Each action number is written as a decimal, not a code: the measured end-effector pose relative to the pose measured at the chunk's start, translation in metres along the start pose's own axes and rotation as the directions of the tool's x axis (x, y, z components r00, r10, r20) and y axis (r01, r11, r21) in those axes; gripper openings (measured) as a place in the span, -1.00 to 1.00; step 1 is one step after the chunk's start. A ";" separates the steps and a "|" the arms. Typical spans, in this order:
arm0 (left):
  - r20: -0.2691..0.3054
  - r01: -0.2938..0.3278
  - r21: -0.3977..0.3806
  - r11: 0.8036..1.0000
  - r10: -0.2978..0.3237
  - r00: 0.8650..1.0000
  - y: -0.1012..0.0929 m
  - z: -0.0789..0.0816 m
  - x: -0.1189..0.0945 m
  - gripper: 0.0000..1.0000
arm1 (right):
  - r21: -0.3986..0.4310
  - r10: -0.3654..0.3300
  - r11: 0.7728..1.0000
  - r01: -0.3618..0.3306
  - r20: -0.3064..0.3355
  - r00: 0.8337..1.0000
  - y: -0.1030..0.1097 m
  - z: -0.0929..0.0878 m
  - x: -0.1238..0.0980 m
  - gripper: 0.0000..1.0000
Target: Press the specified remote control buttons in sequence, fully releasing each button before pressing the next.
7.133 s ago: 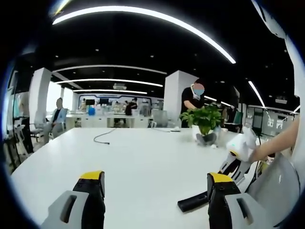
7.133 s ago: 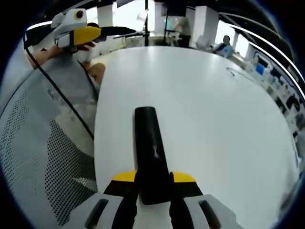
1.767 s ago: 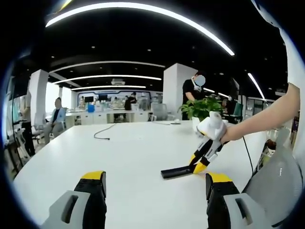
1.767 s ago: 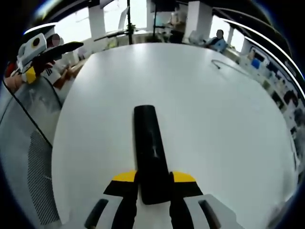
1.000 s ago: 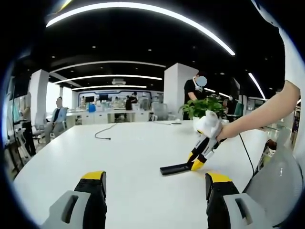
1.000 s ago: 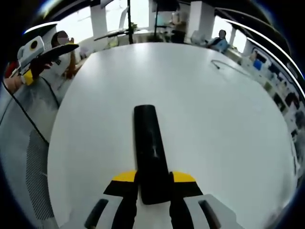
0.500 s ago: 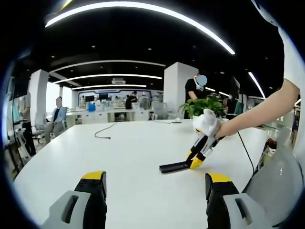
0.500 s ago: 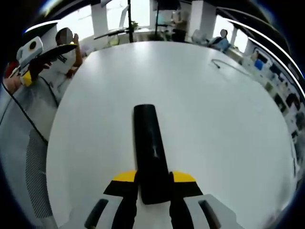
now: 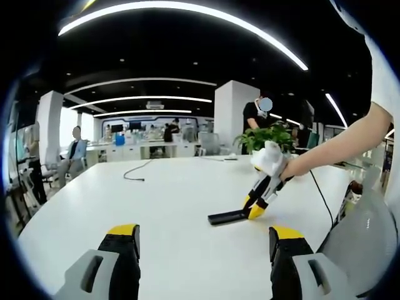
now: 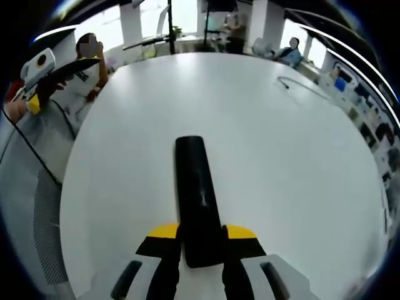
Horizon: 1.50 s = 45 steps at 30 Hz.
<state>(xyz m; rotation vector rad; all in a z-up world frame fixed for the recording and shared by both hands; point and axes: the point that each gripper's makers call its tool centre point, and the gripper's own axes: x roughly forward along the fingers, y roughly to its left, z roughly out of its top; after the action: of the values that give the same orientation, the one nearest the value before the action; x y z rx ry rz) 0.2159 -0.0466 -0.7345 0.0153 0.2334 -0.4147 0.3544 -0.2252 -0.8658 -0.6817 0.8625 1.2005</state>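
Observation:
A long black remote control (image 10: 195,194) points away from me over the white table (image 10: 294,175), its near end clamped between the yellow-tipped jaws of my right gripper (image 10: 201,240). In the left gripper view that same right gripper (image 9: 251,210) comes in from the right on a bare arm, tilted down, with the remote (image 9: 224,217) sticking out to the left low over the table (image 9: 156,206). My left gripper (image 9: 203,244) is open with nothing between its jaws, well short of the remote. It also shows as the left gripper (image 10: 75,70) far off at the upper left.
A potted plant (image 9: 265,139) stands at the table's far right, and a thin dark cable (image 9: 134,176) lies near the far edge. A grey mesh chair (image 10: 28,212) sits beside the table. People sit and stand at desks in the background.
The right gripper has carried the remote from the near right edge out over the table, drifting slightly left and lower over the last second. The left gripper has stayed open.

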 end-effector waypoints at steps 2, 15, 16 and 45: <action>0.000 0.000 0.000 1.000 0.000 1.000 0.000 0.000 0.000 0.77 | 0.000 0.000 1.000 0.000 -0.001 1.000 0.000 0.000 0.000 -0.55; -0.004 0.002 0.001 1.000 -0.002 1.000 0.000 -0.001 0.000 0.76 | 0.003 -0.001 1.000 0.001 -0.010 1.000 -0.004 0.001 0.001 -0.55; -0.004 0.002 0.001 1.000 -0.002 1.000 0.000 -0.001 0.000 0.76 | 0.004 -0.001 1.000 0.001 -0.011 1.000 -0.004 0.001 0.001 -0.55; -0.013 0.006 0.004 1.000 -0.006 1.000 -0.001 -0.002 0.000 0.75 | -0.010 0.003 1.000 -0.003 -0.046 0.999 -0.011 0.003 0.002 -0.55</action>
<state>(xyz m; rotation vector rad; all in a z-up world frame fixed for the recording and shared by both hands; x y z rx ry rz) 0.2147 -0.0473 -0.7361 0.0215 0.2458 -0.4215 0.3656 -0.2240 -0.8661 -0.7185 0.8968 1.1963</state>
